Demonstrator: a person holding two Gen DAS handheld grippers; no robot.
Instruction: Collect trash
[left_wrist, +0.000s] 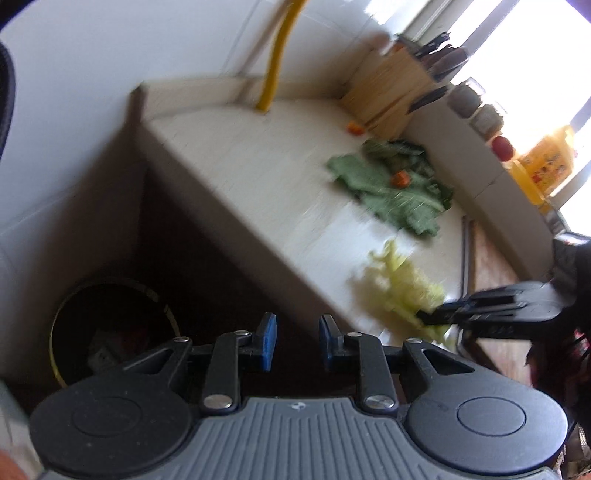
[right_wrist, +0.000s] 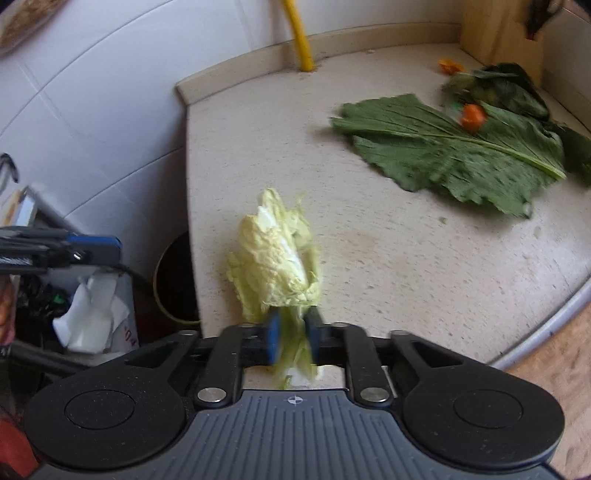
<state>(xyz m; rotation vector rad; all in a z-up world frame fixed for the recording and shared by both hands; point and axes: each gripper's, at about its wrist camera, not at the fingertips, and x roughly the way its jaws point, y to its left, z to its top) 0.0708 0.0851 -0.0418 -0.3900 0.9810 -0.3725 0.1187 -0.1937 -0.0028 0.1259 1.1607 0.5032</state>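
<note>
My right gripper (right_wrist: 292, 338) is shut on a pale yellow-green cabbage leaf (right_wrist: 275, 258) near the counter's front left corner; in the left wrist view the same leaf (left_wrist: 402, 284) shows with the right gripper (left_wrist: 439, 314) at its edge. My left gripper (left_wrist: 297, 341) hangs open and empty off the counter, above the dark floor gap, with the round black bin (left_wrist: 110, 328) to its lower left. A large dark green leaf (right_wrist: 450, 155) lies further back, with an orange scrap (right_wrist: 472, 116) on it and another orange scrap (right_wrist: 450, 66) behind.
A yellow pipe (right_wrist: 301, 40) rises at the back of the beige counter (right_wrist: 369, 266). A wooden knife block (left_wrist: 391, 96) stands at the far end, jars (left_wrist: 476, 107) along the windowsill. White crumpled paper (right_wrist: 88, 317) lies in a container left of the counter.
</note>
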